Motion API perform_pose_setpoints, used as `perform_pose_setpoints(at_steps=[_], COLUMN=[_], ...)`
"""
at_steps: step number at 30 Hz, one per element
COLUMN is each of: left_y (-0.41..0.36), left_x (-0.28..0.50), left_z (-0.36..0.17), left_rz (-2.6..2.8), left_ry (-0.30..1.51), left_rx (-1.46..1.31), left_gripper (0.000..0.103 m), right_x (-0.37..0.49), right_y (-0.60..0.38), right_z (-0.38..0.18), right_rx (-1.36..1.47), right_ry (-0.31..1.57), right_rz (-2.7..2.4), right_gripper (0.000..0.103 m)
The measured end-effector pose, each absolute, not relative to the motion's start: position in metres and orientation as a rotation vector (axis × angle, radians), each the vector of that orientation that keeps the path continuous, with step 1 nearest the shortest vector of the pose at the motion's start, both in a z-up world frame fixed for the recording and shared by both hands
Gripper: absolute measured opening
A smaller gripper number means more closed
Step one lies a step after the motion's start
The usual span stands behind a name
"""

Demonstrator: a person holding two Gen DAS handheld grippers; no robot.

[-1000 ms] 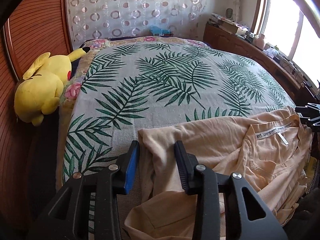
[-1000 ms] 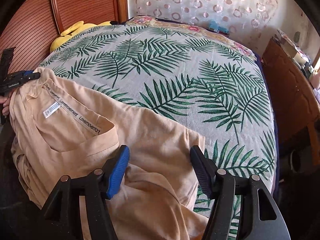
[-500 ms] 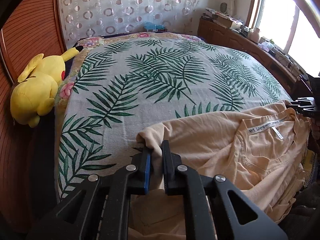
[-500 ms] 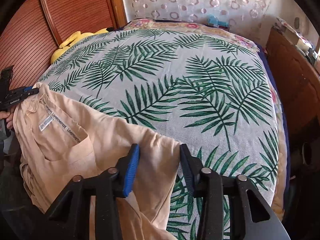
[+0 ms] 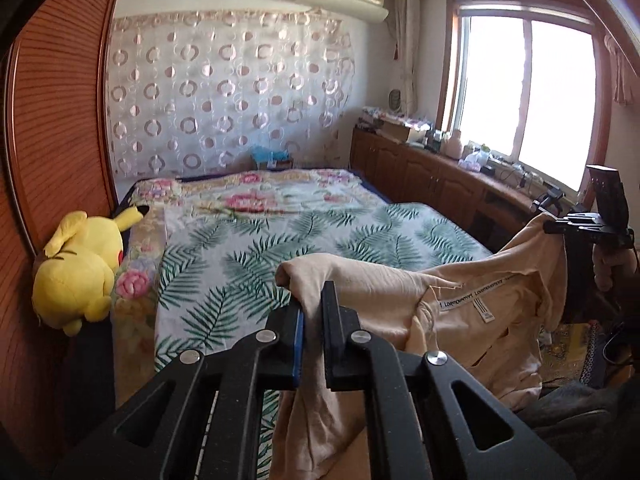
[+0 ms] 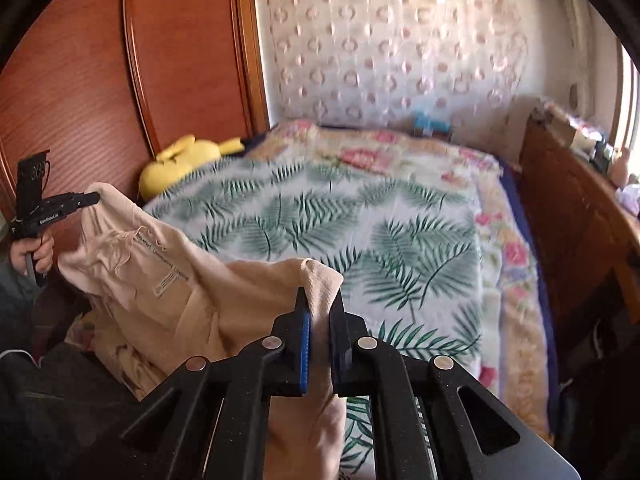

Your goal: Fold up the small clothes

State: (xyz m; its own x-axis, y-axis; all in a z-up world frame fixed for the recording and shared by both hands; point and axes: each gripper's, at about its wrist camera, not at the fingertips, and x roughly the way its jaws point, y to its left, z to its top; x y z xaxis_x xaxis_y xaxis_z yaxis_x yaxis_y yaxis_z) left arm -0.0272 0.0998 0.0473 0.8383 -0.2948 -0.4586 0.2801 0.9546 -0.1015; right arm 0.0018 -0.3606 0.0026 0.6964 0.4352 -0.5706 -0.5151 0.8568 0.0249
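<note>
A peach T-shirt (image 5: pixel 400 292) with a white neck label hangs stretched between my two grippers, lifted above the near edge of the bed. In the left wrist view my left gripper (image 5: pixel 312 300) is shut on one shoulder corner, and cloth droops below the fingers. My right gripper (image 6: pixel 320 304) has its jaws closing, with the other shoulder of the shirt (image 6: pixel 208 280) pinched between the pads. Each view shows the opposite gripper at the shirt's far corner: the right gripper (image 5: pixel 560 226) and the left gripper (image 6: pixel 92 199), each held by a hand.
The bed's palm-leaf cover (image 5: pixel 280 248) spreads ahead, with a floral quilt behind it. A yellow plush toy (image 5: pixel 76 272) lies at the bed's left edge against wooden panelling (image 5: pixel 52 120). A low cabinet (image 5: pixel 432 176) with clutter runs under the window at the right.
Both grippers went from open around the shirt's shoulders to shut on them. Both hands then rose and tilted up, and the shirt lifted off the bed.
</note>
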Motion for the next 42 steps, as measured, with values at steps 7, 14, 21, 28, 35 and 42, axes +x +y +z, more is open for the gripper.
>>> perform_pose_setpoints(at_steps=[7, 14, 21, 28, 35, 42], left_y=[0.095, 0.102, 0.112, 0.129, 0.126, 0.120], left_x=[-0.067, -0.099, -0.111, -0.098, -0.044, 0.051], left_z=[0.128, 0.199, 0.271, 0.322, 0.318, 0.230], left_rz=[-0.343, -0.365, -0.334, -0.274, -0.218, -0.150], left_ry=[0.329, 0.196, 0.072, -0.004, 0.017, 0.186], left_rx=[0.012, 0.021, 0.045, 0.053, 0.031, 0.043], left_gripper=[0.008, 0.008, 0.008, 0.008, 0.008, 0.008], right_x=[-0.049, -0.113, -0.157, -0.176, -0.118, -0.040], right_y=[-0.377, -0.395, -0.390, -0.376, -0.341, -0.329], right_z=[0.082, 0.175, 0.245, 0.280, 0.257, 0.209], right_rx=[-0.198, -0.230, -0.315, -0.402, -0.408, -0.376], right_ry=[0.452, 0.278, 0.118, 0.020, 0.073, 0.213], right_rz=[0.515, 0.498, 0.448, 0.361, 0.334, 0.385], right_gripper=[0.007, 0.007, 0.007, 0.007, 0.007, 0.007])
